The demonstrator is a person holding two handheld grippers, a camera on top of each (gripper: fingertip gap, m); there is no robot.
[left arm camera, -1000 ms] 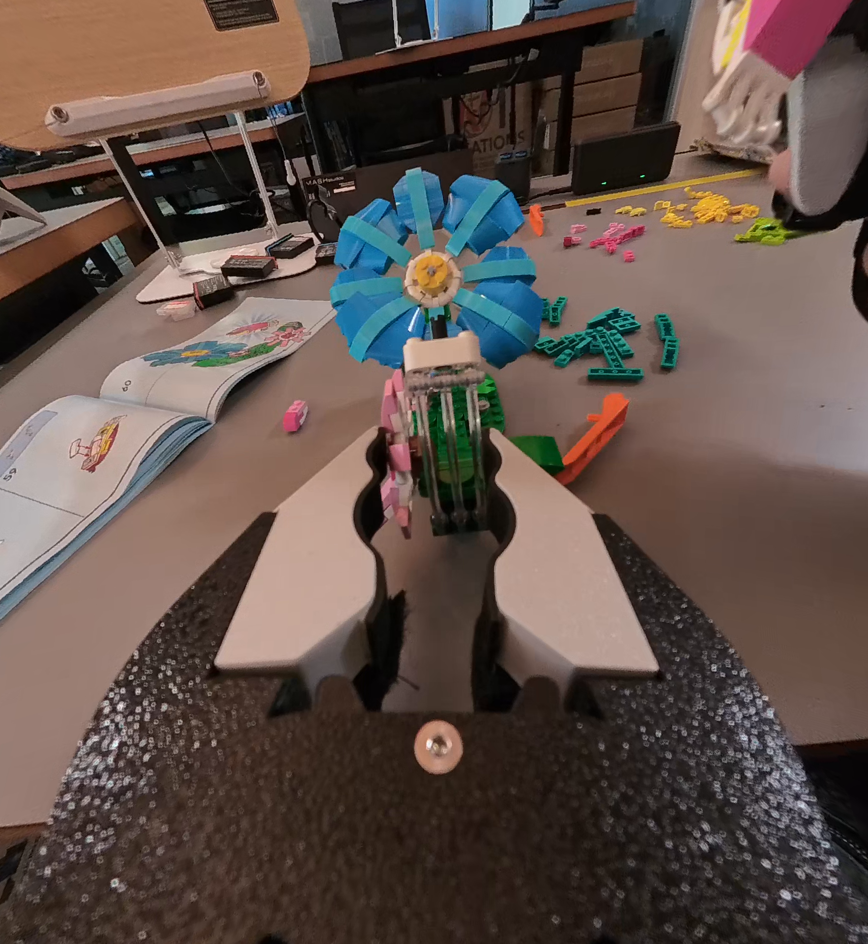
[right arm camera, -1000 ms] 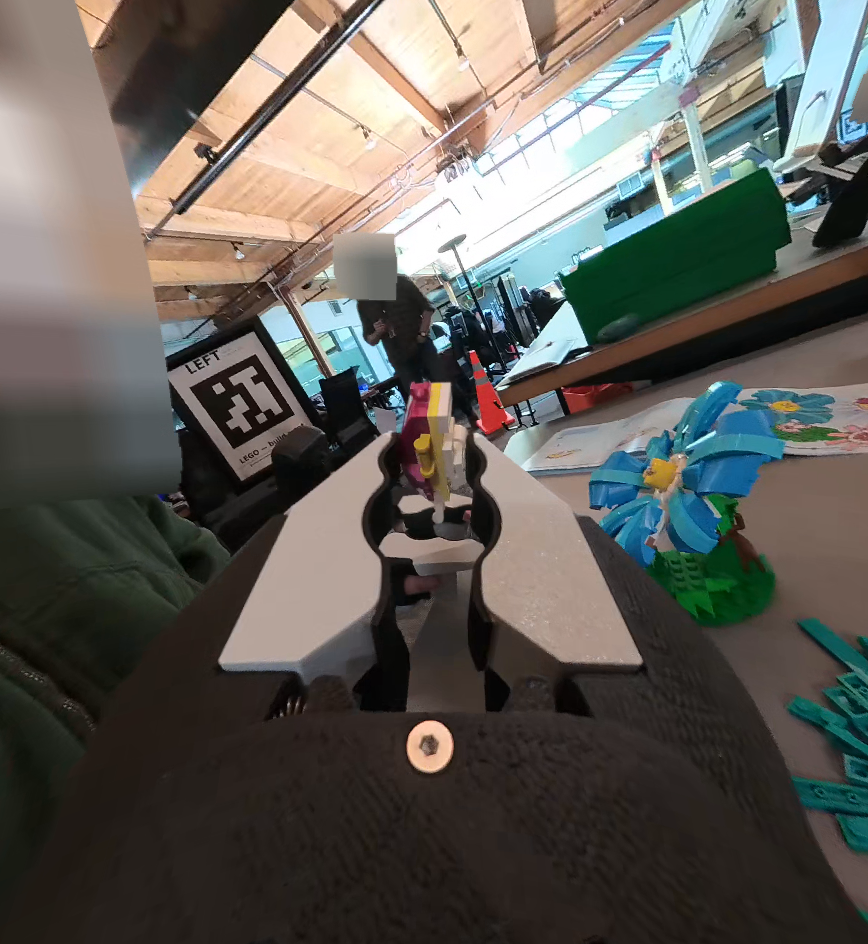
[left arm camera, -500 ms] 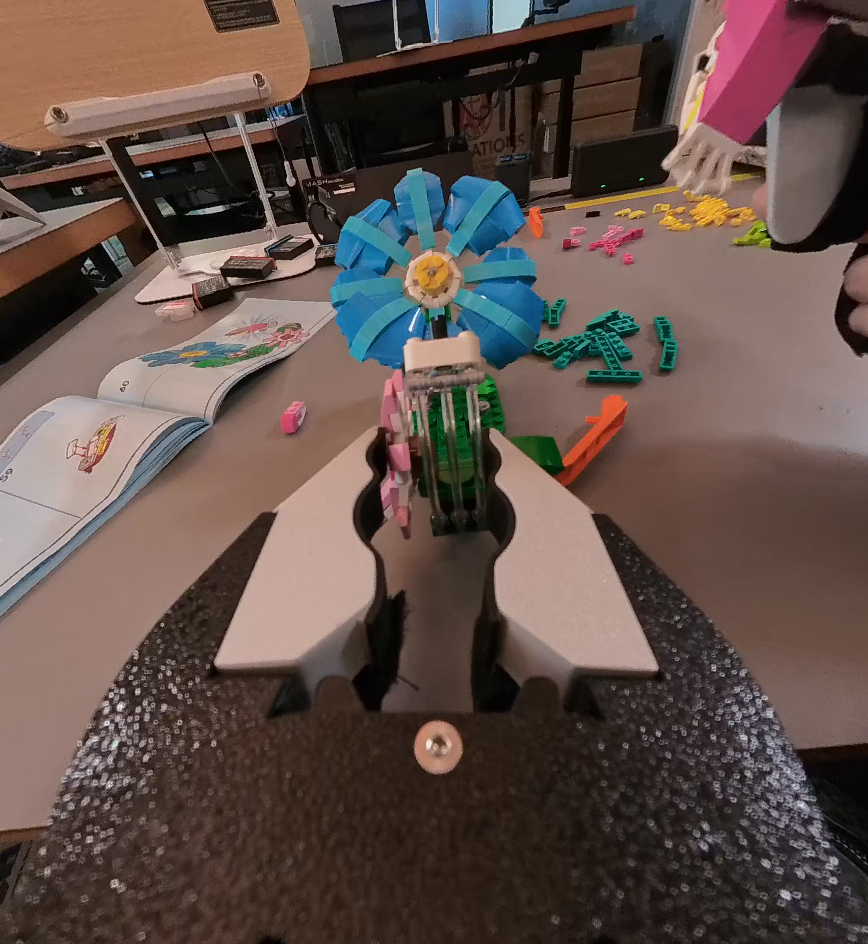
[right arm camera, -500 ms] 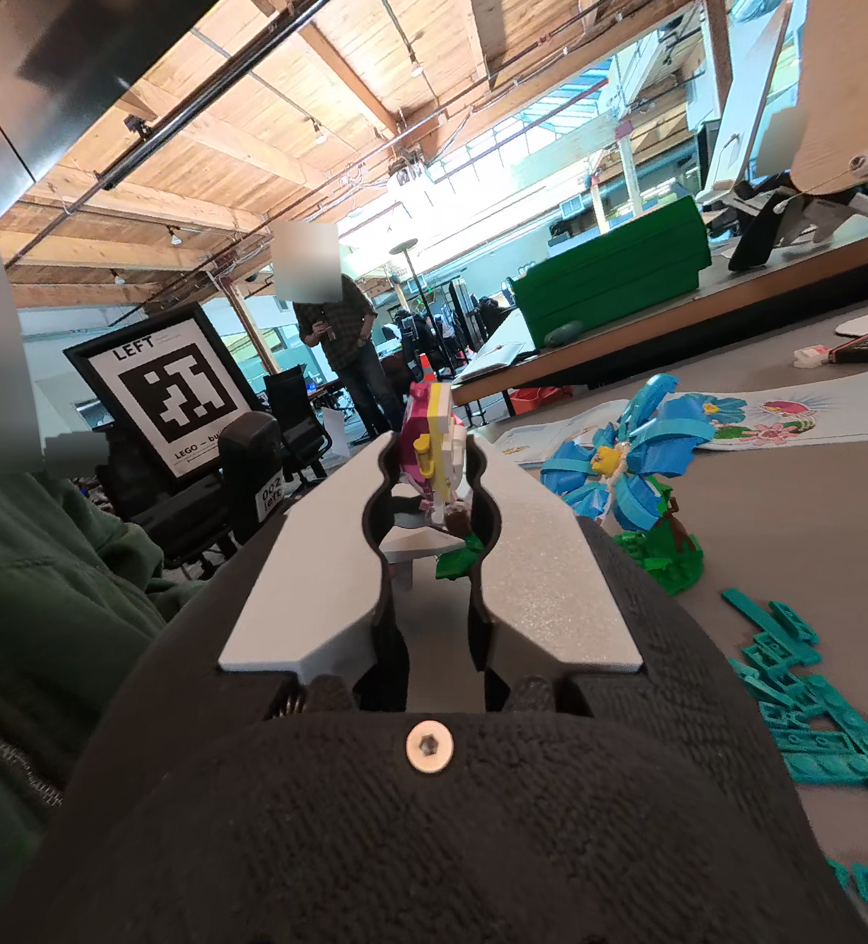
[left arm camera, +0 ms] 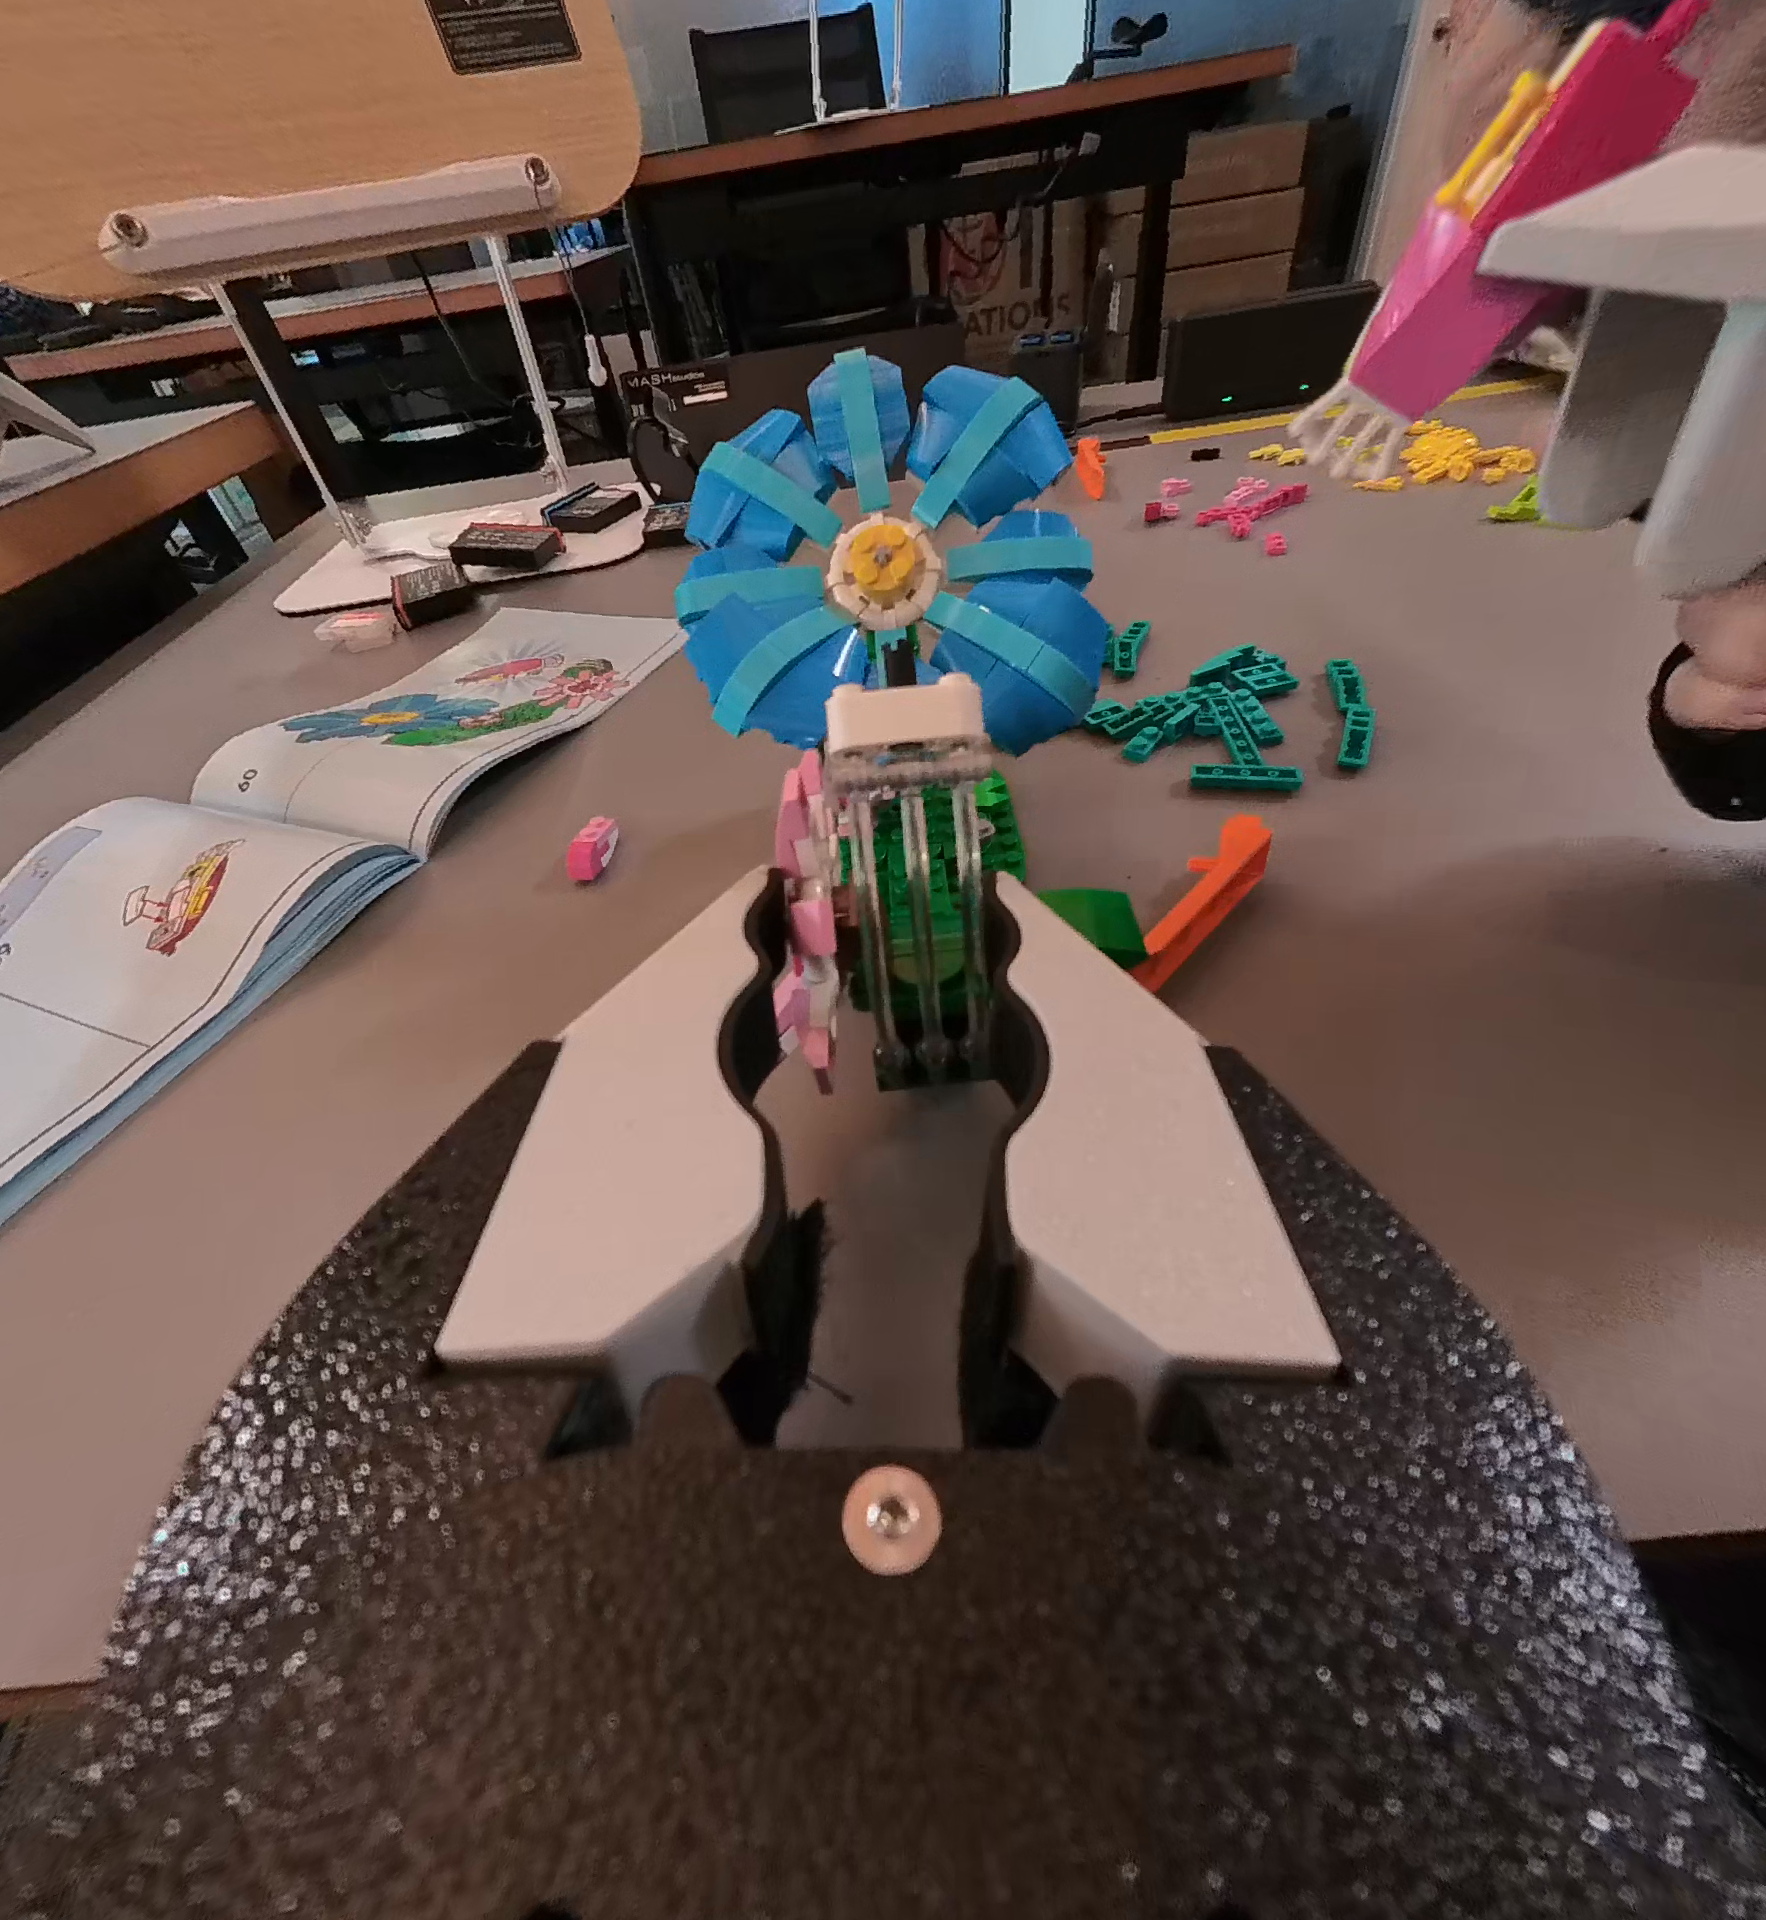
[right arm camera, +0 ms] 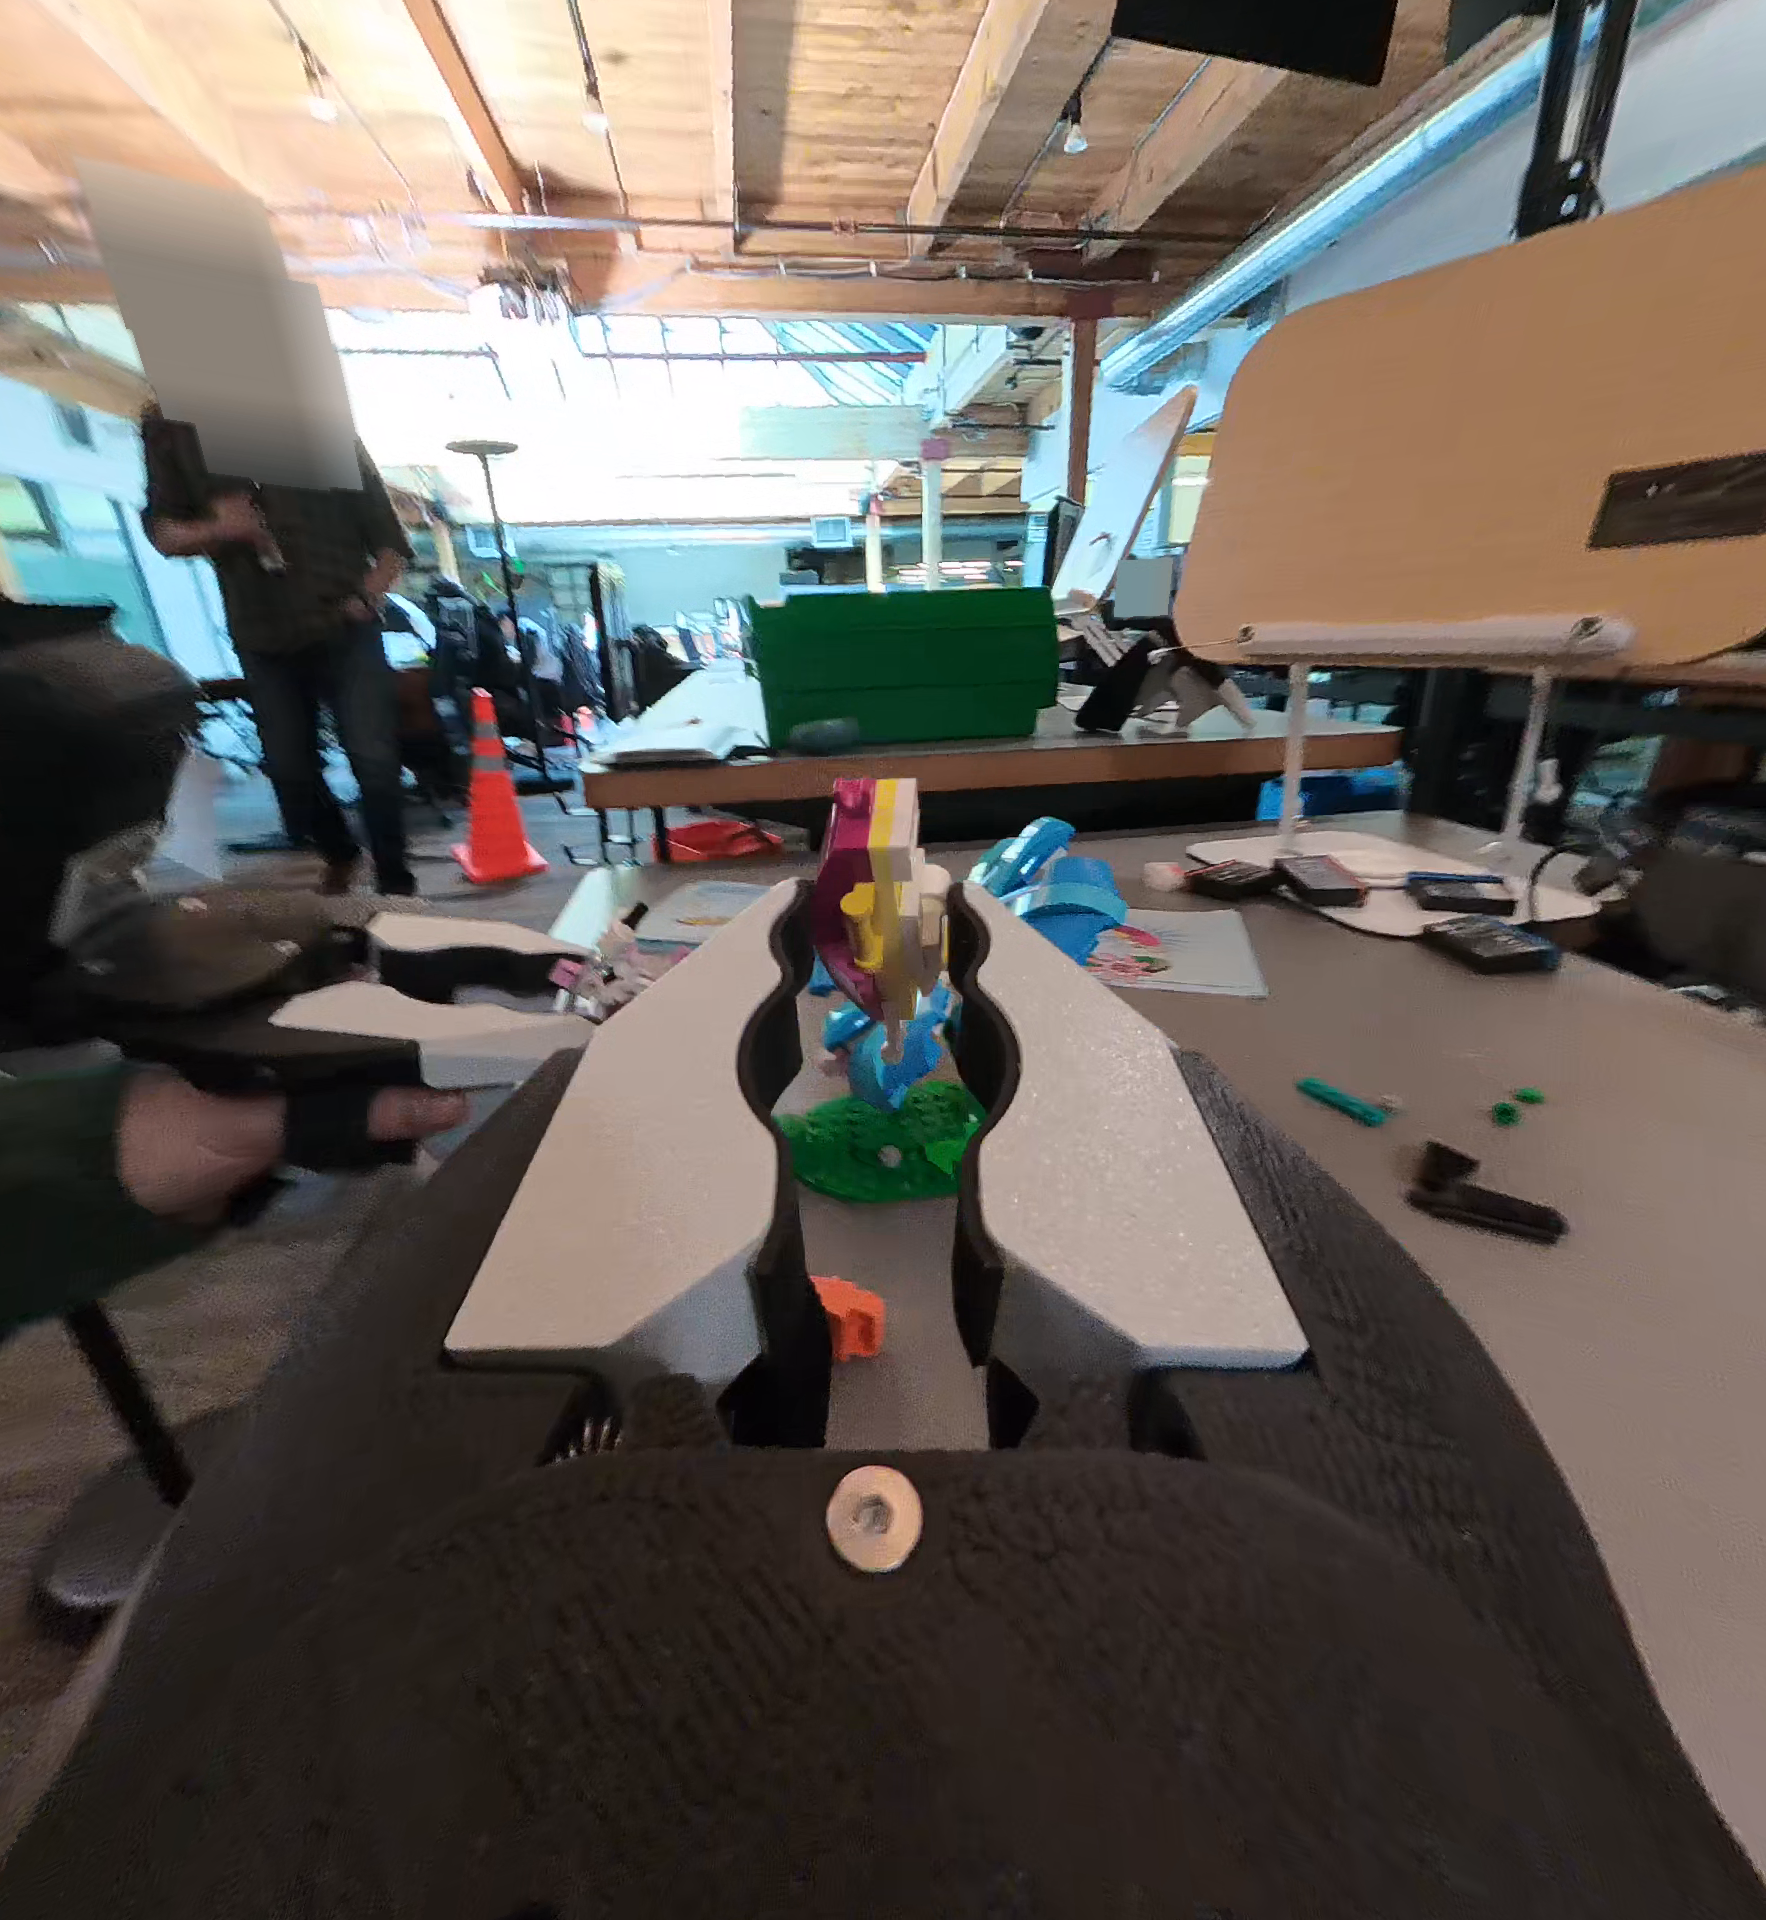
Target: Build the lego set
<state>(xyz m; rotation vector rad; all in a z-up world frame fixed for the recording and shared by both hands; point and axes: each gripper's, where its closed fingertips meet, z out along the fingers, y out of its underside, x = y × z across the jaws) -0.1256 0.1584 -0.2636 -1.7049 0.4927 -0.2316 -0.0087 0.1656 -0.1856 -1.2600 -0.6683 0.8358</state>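
My left gripper (left arm camera: 884,894) is shut on a small build (left arm camera: 905,831) with a pink flower, clear stems and a white top block, held just above the table. Right behind it stands the blue flower model (left arm camera: 889,561) on its green base (left arm camera: 998,821). My right gripper (right arm camera: 876,899) is shut on a magenta, yellow and white piece (right arm camera: 874,894). It points at the blue flower (right arm camera: 1050,894) and green base (right arm camera: 879,1148). The right gripper (left arm camera: 1637,260) with its magenta piece (left arm camera: 1461,270) shows at the left wrist view's top right. The left gripper (right arm camera: 567,977) shows at the left of the right wrist view.
An open instruction booklet (left arm camera: 183,883) lies on the left. Teal pieces (left arm camera: 1222,717), an orange piece (left arm camera: 1211,883), a pink brick (left arm camera: 591,847), and pink (left arm camera: 1232,509) and yellow pieces (left arm camera: 1450,457) are scattered on the grey table. A wooden board on a stand (left arm camera: 235,104) rises at the back left. Black pieces (right arm camera: 1481,1200) lie to the right. The gap from one gripper's tips to the other's is roughly 15 centimetres.
My right gripper has swung round with its magenta piece to face the blue flower model and come closer to it. My left gripper has stayed still.
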